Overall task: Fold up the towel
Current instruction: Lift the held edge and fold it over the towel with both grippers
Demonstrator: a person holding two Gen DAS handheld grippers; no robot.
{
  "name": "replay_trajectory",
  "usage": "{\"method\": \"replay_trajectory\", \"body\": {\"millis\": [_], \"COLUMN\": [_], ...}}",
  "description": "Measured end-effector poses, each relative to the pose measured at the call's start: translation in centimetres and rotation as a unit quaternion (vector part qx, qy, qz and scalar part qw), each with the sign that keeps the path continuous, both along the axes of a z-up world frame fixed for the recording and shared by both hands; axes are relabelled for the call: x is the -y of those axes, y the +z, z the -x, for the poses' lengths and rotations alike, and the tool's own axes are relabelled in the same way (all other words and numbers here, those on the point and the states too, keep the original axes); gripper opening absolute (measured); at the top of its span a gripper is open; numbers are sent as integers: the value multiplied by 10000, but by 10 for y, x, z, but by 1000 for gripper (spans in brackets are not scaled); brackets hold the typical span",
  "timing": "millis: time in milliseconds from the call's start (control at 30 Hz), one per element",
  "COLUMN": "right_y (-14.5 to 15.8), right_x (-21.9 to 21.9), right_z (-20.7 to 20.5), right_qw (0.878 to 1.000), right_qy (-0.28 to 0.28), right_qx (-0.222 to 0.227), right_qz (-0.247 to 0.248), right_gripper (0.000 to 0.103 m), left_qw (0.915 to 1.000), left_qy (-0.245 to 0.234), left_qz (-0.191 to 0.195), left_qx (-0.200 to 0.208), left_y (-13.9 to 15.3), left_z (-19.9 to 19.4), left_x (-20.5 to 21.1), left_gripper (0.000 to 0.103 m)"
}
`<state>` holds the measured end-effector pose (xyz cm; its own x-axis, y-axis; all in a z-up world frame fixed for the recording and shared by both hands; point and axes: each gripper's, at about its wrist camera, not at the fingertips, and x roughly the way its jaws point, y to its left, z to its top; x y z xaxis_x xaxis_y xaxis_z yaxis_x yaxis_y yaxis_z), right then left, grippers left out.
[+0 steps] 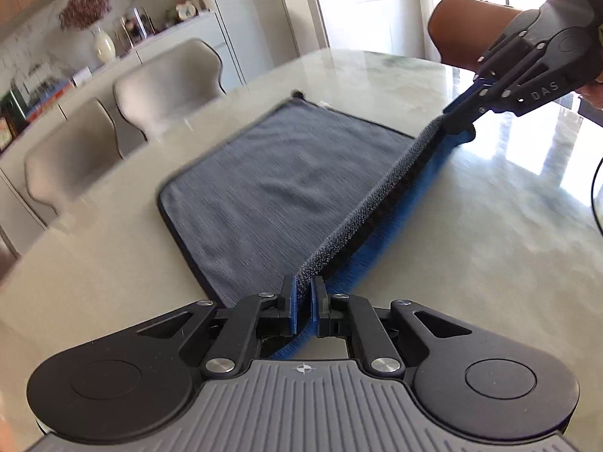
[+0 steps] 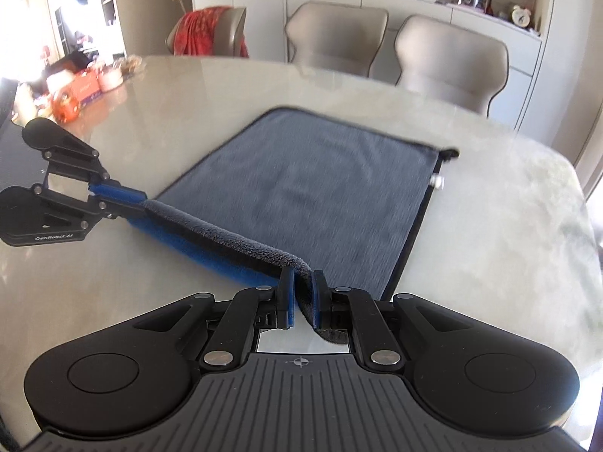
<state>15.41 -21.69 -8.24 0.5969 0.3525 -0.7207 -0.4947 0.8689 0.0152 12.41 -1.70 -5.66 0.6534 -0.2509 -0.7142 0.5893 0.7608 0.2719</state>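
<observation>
Here we see the left gripper (image 1: 301,303) nearly closed, its blue fingers (image 1: 288,301) pinching one corner of the towel (image 1: 271,188) with only the thickness of the cloth between them. The right gripper (image 2: 301,297) is closed just as narrowly on the neighbouring corner of the same edge, and a fold of grey cloth hangs down behind its fingers (image 2: 318,297). In the left wrist view we find the right gripper (image 1: 458,107) at the far end of that raised edge; in the right wrist view the left gripper (image 2: 117,203) holds the other end. The towel is grey and plush on top with a thin black border, and its underside shows bright blue where the edge is lifted. The rest of it lies flat on the pale, glossy table (image 1: 471,226), near the side where two beige chairs (image 2: 448,60) stand. The lifted edge stretches taut and nearly straight from one gripper to the other, and the towel's long side runs away from this edge toward the chairs. A small loop (image 2: 450,153) sticks out at one far corner.
</observation>
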Motion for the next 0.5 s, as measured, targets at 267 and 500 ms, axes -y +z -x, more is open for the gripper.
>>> {"method": "replay_trajectory", "body": {"millis": [267, 500], "right_y": [9, 3], "right_x": [7, 10], "right_z": [-69, -138], "right_qw": [9995, 9993], "right_qy": [-239, -339], "right_qx": [200, 144], "right_qz": [-2, 73], "right_gripper": [9, 9], "left_qw": [9993, 9990], "left_qy": [-137, -140], "left_qz": [-217, -296], "left_qx": [280, 290], "left_y": [14, 9], "left_z": [-76, -144], "left_x": [8, 11], "left_gripper": [6, 6]}}
